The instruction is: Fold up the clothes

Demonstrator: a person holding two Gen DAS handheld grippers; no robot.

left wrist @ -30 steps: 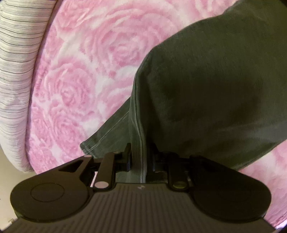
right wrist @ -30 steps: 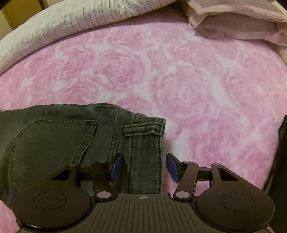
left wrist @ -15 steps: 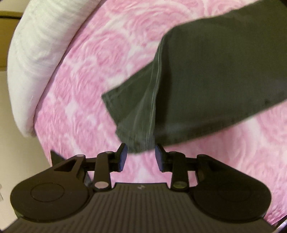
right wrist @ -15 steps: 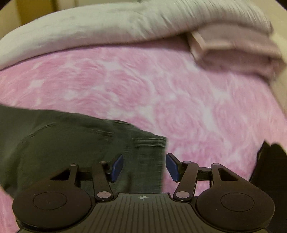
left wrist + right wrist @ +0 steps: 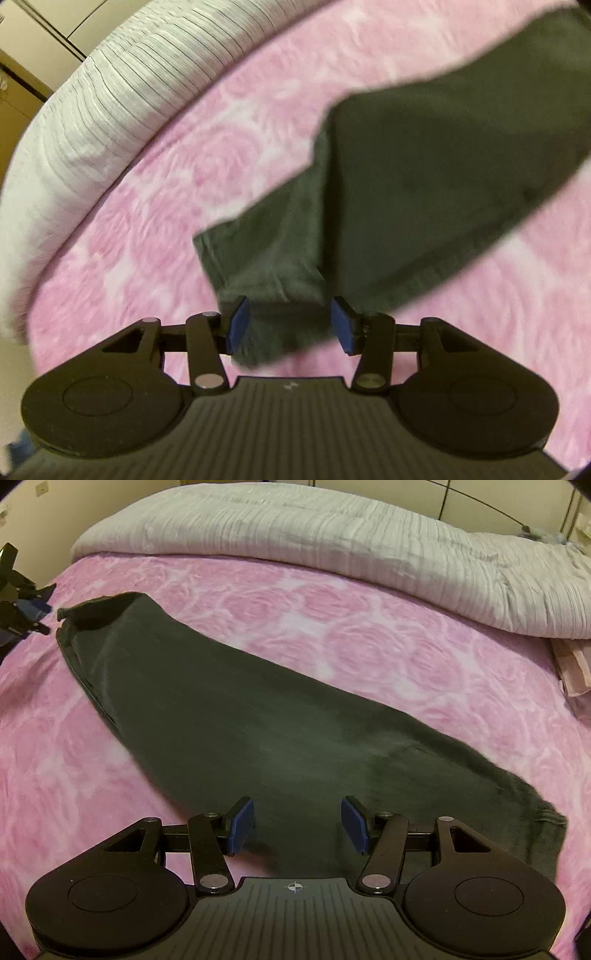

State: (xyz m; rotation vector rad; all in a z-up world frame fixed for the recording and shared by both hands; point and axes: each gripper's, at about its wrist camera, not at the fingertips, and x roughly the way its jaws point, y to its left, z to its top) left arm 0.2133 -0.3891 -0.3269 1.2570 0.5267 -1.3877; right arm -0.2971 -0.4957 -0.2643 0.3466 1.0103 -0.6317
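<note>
The dark green trousers (image 5: 236,716) lie flat on the pink rose-patterned blanket (image 5: 388,635), folded lengthwise into one long strip. In the right wrist view the strip runs slantwise across the blanket — the hem end lies toward the far left, the wider waist end (image 5: 532,812) comes down to the near right, where stitching and a seam show at the edge.

The right gripper (image 5: 297,823) hangs over the near part of the trousers with its jaws spread wide and nothing between the blue pads (image 5: 242,825); whether the pads touch the cloth I cannot tell.

The left gripper (image 5: 290,323) is likewise released, jaws apart, and sits at the hem end of the trousers (image 5: 424,192). In the left wrist view — which is blurred — the leg cuffs (image 5: 266,258) lie between and just ahead of its blue pads (image 5: 236,325), not pinched by them. The same gripper shows small at the left edge of the right wrist view (image 5: 22,605), just beside the hem.

Beyond the trousers, along the far side of the blanket, lies a rolled grey striped duvet (image 5: 332,542). A folded pale pink cloth (image 5: 570,668) rests at the right edge of the blanket, well apart from the trousers.
</note>
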